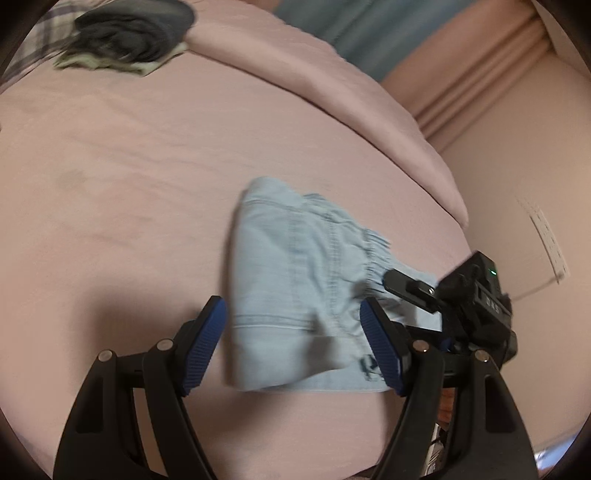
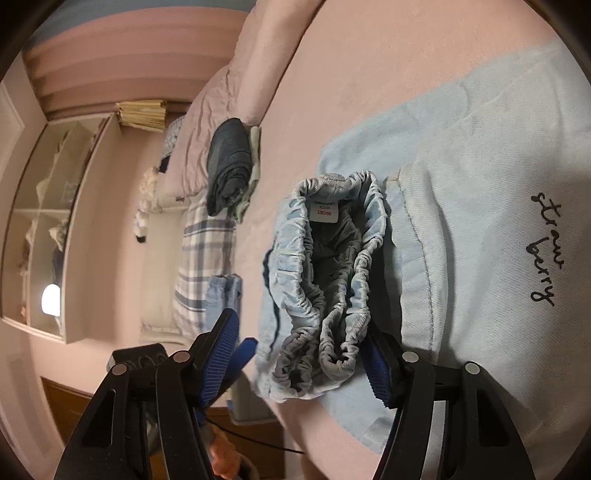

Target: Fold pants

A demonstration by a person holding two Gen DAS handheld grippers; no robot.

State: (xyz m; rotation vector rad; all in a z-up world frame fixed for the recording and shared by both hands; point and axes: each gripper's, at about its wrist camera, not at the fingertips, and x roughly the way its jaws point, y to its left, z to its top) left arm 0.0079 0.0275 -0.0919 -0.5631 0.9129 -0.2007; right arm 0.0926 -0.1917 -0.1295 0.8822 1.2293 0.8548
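The light blue pants [image 1: 295, 280] lie folded into a small bundle on the pink bed. In the right wrist view their gathered elastic waistband [image 2: 328, 266] faces me, with a white label inside and black lettering on the fabric beside it. My left gripper [image 1: 293, 345] is open, its blue pads either side of the bundle's near end, just above it. My right gripper [image 2: 303, 363] is open, its fingers either side of the waistband end. The right gripper's body [image 1: 472, 306] shows at the bundle's right edge in the left wrist view.
The pink bed sheet [image 1: 129, 184] spreads to the left. A pile of dark folded clothes [image 1: 129, 33] [image 2: 229, 166] sits at the far end by a pink duvet [image 1: 332, 92]. A plaid pillow [image 2: 203, 266] and a white shelf unit [image 2: 55, 221] stand beyond.
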